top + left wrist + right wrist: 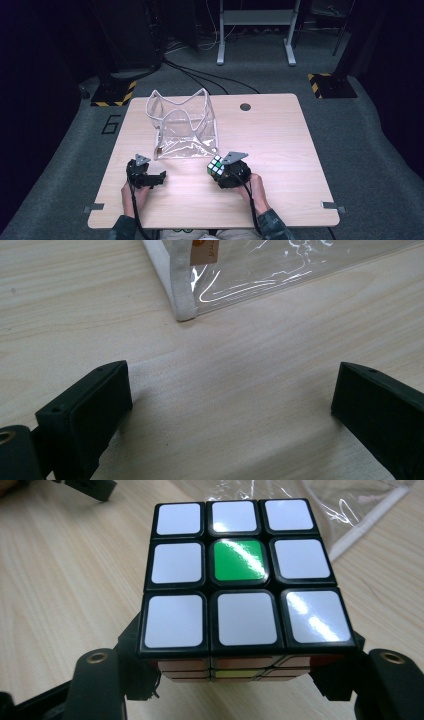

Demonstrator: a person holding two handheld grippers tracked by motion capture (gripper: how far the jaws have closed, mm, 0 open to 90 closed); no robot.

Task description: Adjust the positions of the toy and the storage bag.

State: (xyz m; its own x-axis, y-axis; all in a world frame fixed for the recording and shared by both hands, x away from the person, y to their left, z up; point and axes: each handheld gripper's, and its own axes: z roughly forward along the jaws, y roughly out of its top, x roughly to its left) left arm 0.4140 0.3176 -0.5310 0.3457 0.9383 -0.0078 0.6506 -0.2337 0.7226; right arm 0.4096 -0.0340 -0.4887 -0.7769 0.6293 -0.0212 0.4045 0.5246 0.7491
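A puzzle cube (216, 166) with black edges is held between the jaws of my right gripper (222, 170), just off the tabletop at the front middle. In the right gripper view the cube (243, 575) shows a white face with a green centre tile, and the black jaws clamp its lower sides. A clear plastic pouch (184, 127) with white trim stands open behind it. My left gripper (156, 179) rests at the front left with its jaws apart. In the left gripper view they stand wide over bare wood, with the pouch's corner (182, 305) ahead.
The light wooden table (270, 145) has a round cable hole (245, 106) near its far edge. Grey carpet, cables and a white desk frame (255, 30) lie beyond the table.
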